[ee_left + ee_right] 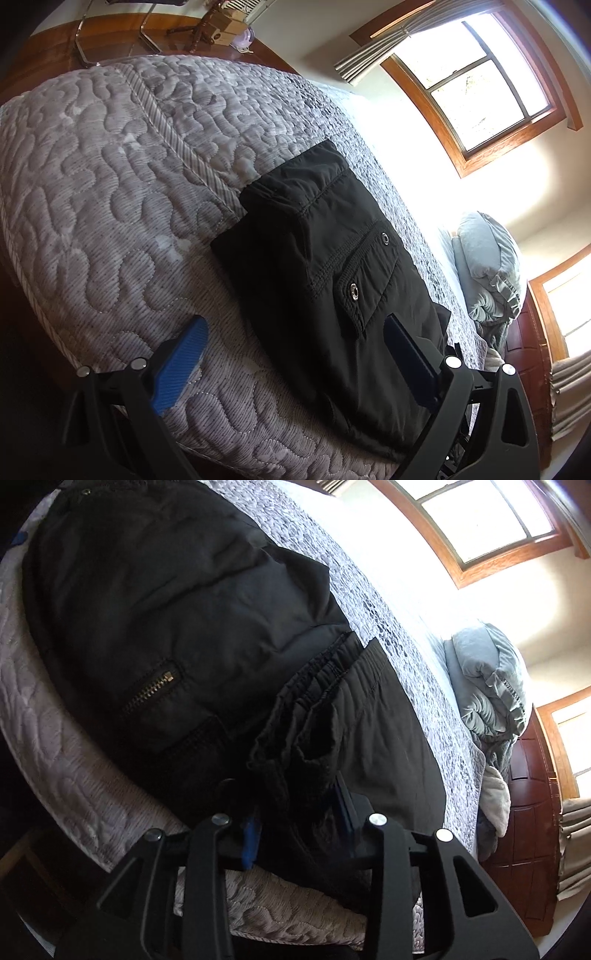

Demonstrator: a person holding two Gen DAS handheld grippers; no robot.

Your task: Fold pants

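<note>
Quilted grey bed (110, 192) (sunlit window (476, 74)); left tool (291, 354) apart; right tool (295, 805) clamps pants (166, 609).

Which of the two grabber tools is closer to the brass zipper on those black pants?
Right. The right gripper is clamped on bunched fabric of the black pants just beside the zipper. The left gripper hangs open over another part, with no zipper in its view.

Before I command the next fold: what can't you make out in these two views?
- Right wrist view: right gripper fingertips are buried in the black pants, so grip depth is hidden.
- Right wrist view: the pants' far end is cut off by the top edge.
- Left wrist view: layers under the folded pants are hidden.
</note>
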